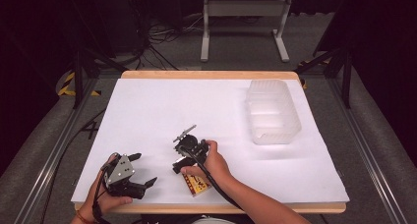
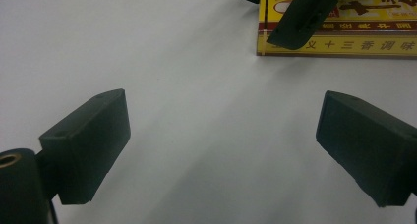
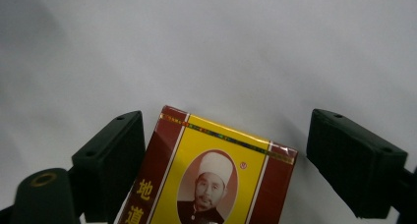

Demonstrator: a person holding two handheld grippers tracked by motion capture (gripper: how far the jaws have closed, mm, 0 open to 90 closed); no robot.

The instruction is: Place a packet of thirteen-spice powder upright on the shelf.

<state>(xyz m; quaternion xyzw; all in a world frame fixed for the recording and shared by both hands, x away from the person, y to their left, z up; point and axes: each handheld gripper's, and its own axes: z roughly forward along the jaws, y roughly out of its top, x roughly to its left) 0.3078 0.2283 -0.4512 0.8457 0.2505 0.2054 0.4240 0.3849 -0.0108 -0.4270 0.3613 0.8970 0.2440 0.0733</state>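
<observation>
White paper covers a wooden table [image 1: 206, 75], dark room behind, floor cables and a metal frame beyond the far edge. Landmark: the yellow-and-maroon box [image 3: 211, 180], lying flat near the table's near edge. The right gripper [image 1: 183, 166] hangs over the box's far end, jaws spread, 1 on each side of it; the left-hand jaw looks to touch the box edge, hard to tell, the other stands apart. The left gripper [image 1: 141, 170] sits well left of the box, jaws spread wide over bare paper, nothing between them. A translucent plastic tub [image 1: 272, 111] stands far beyond the box to the right, near the table's far right corner.
</observation>
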